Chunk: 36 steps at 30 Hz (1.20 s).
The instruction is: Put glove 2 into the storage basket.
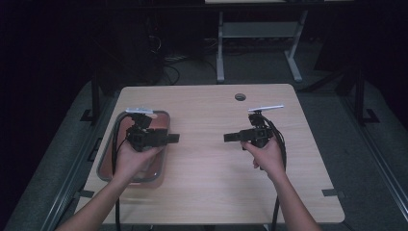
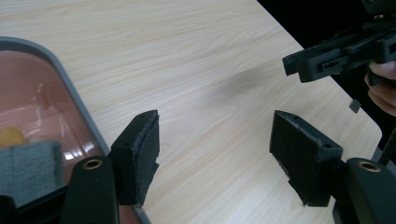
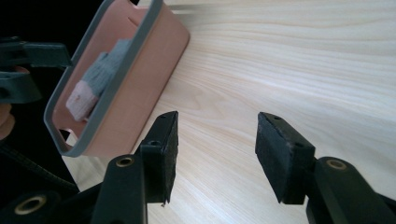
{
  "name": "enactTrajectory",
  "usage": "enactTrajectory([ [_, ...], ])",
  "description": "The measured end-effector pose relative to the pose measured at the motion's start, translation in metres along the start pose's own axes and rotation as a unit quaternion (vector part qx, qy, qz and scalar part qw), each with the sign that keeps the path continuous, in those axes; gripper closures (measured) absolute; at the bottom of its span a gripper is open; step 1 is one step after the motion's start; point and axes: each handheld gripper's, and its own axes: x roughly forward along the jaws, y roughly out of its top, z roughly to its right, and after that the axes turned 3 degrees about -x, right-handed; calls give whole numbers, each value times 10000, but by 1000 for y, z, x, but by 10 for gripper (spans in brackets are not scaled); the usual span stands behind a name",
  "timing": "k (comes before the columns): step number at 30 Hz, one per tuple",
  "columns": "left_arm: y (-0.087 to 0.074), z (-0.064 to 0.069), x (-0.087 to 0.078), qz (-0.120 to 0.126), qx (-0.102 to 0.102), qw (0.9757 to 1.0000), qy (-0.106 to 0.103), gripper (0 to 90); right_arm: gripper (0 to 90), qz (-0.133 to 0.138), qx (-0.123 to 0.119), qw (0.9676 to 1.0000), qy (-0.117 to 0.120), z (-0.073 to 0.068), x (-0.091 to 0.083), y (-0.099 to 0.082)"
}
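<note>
A pink tray with a grey rim (image 1: 103, 161) sits on the left side of the wooden table (image 1: 207, 187). My left gripper (image 1: 173, 138) hovers over the tray's right edge and points right, jaws open and empty. From the right half, my right gripper (image 1: 227, 137) points left at it, also open and empty. In the left gripper view, my left gripper (image 2: 215, 126) spans bare wood, with the tray rim (image 2: 70, 88), a yellow thing (image 2: 10, 136) and a grey cloth (image 2: 28, 168) at left. In the right gripper view, my right gripper (image 3: 217, 123) faces the tray (image 3: 140, 37), which holds a grey and pink knitted piece (image 3: 100, 70).
A round cable hole (image 1: 240, 96) lies near the table's far edge. Behind the table stand the white legs of another desk (image 1: 220, 48) among floor cables. Bare wood stretches between the two grippers and toward the table's near edge.
</note>
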Motion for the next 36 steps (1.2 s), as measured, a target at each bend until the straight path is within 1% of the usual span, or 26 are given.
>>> enactTrajectory([
  [3,0,4,1,2,39,10000,-16,325,477,-25,2,10000,-80,6,-2,-4],
  [5,0,6,3,4,63,10000,-50,321,477,11,42,9999,-95,9,-5,-6],
  [7,0,8,5,-12,65,9999,-91,316,473,32,6,9999,-117,12,-6,-8],
  [9,1,10,7,-46,115,9999,-108,312,470,9,80,9999,-130,15,-9,-9],
  [11,1,12,9,-42,109,9998,-136,311,466,26,87,9998,-163,19,-11,-12],
  [13,1,13,10,-48,130,9998,-149,310,465,42,98,9998,-169,21,-12,-13],
  [16,1,16,12,-73,146,9997,-168,304,457,21,123,9997,-216,26,-15,-17],
  [19,0,19,14,-155,217,9995,-189,298,454,10,90,9997,-233,28,-16,-19],
  [22,-1,23,17,-162,261,9992,-240,297,449,-29,145,9995,-263,32,-18,-23],
  [23,-1,24,18,-168,283,9992,-244,296,448,-23,108,9995,-281,34,-18,-25],
  [25,-2,27,20,-195,311,9990,-272,295,446,-36,140,9995,-290,37,-20,-28],
  [26,-2,28,21,-196,320,9989,-283,293,445,-46,194,9994,-297,38,-22,-29],
  [27,-3,29,22,-201,342,9988,-293,293,445,-43,193,9993,-309,40,-23,-30],
  [28,-4,30,23,-211,353,9987,-309,293,443,-50,136,9993,-346,42,-23,-31],
  [29,-4,31,25,-216,350,9986,-327,293,443,-48,184,9992,-360,42,-25,-32],
  [30,-5,32,26,-235,384,9984,-337,293,442,-10,142,9993,-356,44,-26,-33],
  [33,-7,36,30,-259,412,9981,-376,293,437,-16,169,9992,-376,47,-29,-37],
  [34,-8,36,31,-281,466,9978,-381,293,436,-6,170,9991,-385,48,-30,-38],
  [36,-9,39,33,-295,482,9976,-410,293,434,-17,211,9989,-408,50,-31,-40],
])
